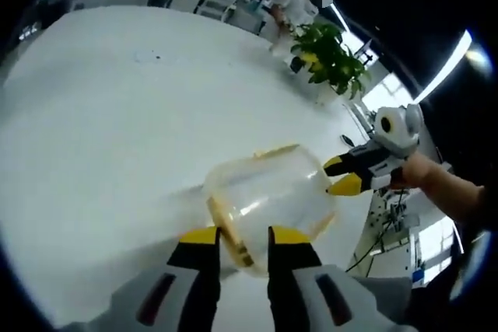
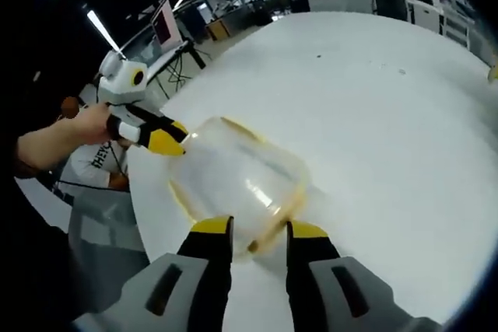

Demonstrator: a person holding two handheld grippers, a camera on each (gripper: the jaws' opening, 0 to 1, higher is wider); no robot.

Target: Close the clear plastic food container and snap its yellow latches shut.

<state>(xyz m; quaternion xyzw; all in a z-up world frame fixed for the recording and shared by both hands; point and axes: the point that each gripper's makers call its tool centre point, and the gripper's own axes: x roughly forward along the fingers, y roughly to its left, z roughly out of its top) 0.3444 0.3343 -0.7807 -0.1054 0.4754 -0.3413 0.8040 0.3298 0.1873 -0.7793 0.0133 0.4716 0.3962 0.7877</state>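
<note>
With the clear plastic food container [image 1: 268, 196] near the white worktop [image 1: 109, 130] edge, pinched at opposite rims by the left gripper [image 1: 243, 240] and right gripper [image 2: 259, 231], treat it as light, slippery and flexible; hold the stiffer yellow-trimmed rim [image 2: 282, 215].
</note>
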